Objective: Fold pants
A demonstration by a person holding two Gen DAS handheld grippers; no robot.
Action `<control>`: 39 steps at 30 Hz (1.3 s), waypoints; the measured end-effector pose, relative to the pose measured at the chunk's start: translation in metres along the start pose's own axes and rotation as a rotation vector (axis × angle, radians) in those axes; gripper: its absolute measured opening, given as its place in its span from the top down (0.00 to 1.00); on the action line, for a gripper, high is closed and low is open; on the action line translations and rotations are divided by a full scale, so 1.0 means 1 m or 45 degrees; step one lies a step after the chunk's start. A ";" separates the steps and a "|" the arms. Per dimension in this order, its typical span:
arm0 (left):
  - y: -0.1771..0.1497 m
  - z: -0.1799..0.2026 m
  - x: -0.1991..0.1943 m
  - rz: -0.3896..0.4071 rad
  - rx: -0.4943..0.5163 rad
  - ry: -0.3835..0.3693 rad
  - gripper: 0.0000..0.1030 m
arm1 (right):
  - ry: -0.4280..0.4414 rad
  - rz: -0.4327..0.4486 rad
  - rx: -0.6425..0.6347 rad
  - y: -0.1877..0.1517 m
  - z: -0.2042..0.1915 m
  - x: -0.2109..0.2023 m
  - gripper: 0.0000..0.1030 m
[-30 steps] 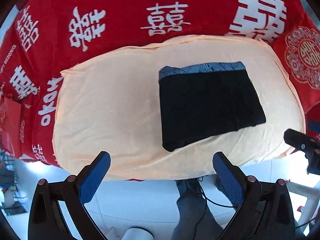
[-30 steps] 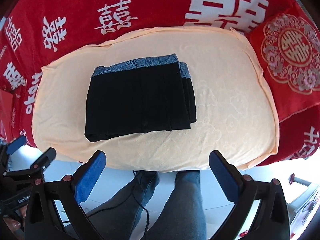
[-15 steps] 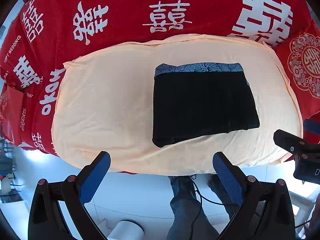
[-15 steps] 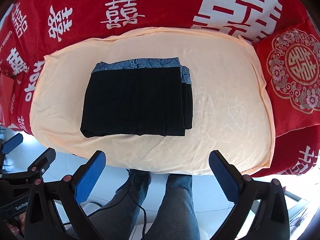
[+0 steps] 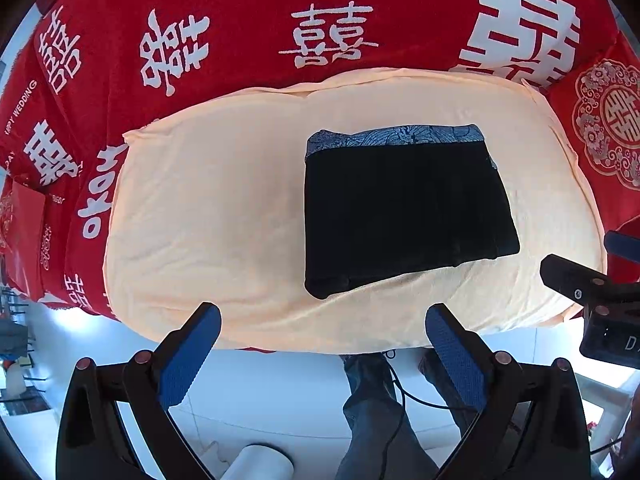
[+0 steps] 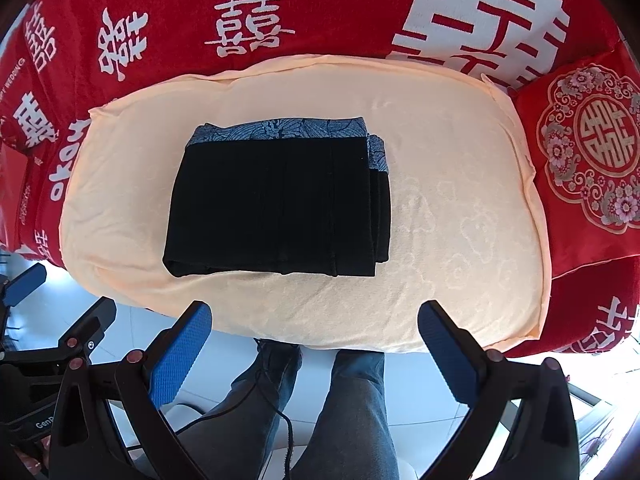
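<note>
Left wrist view: the left tongs (image 5: 322,330) are at the bottom of the frame with both blue pads wide apart and nothing between them. They hang over the white floor (image 5: 260,400), just in front of the near edge of a peach cushion (image 5: 208,208). The pants (image 5: 404,208) lie on this cushion, right of the centre of the frame, folded into a compact black rectangle. A blue patterned waistband (image 5: 396,138) runs along their far edge. Behind the cushion, a red cover with white characters (image 5: 240,20) fills the upper part of the frame. At the right edge, part of the right tongs (image 5: 580,284) shows, black with a blue tip. The person's legs in jeans (image 5: 368,408) are at the bottom centre.

Right wrist view: the right tongs (image 6: 314,328) are also wide and hold nothing, low in the frame, at the near edge of the cushion (image 6: 460,208). The pants (image 6: 276,204) are left of the centre, well apart from the tongs, and several folded layers show at their right side. A red pillow with a round ornament (image 6: 600,152) lies at the right edge, touching the cushion. At the lower left, part of the left tongs (image 6: 52,320) is visible.
</note>
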State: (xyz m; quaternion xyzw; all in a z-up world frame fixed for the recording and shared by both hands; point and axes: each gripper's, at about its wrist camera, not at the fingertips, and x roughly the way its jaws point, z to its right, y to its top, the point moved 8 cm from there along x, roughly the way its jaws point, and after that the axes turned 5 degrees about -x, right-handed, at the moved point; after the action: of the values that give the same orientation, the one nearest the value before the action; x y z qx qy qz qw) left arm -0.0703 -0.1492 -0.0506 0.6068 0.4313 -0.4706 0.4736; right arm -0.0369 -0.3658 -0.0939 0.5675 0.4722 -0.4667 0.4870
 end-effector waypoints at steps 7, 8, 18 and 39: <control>0.003 -0.003 0.000 0.008 0.012 -0.005 0.00 | -0.012 0.001 0.012 0.000 -0.003 -0.001 0.00; 0.004 -0.003 0.000 0.008 0.013 -0.006 0.00 | -0.012 0.002 0.012 0.001 -0.003 0.000 0.00; 0.005 -0.003 0.000 0.011 0.009 -0.007 0.00 | -0.025 0.011 0.010 0.003 -0.002 -0.003 0.00; 0.006 -0.001 -0.005 0.037 0.018 -0.008 0.00 | -0.051 0.049 -0.003 0.006 -0.002 -0.011 0.00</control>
State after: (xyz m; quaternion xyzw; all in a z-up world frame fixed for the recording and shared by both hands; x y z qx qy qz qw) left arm -0.0653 -0.1494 -0.0441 0.6148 0.4179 -0.4686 0.4774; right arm -0.0324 -0.3653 -0.0826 0.5666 0.4518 -0.4680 0.5058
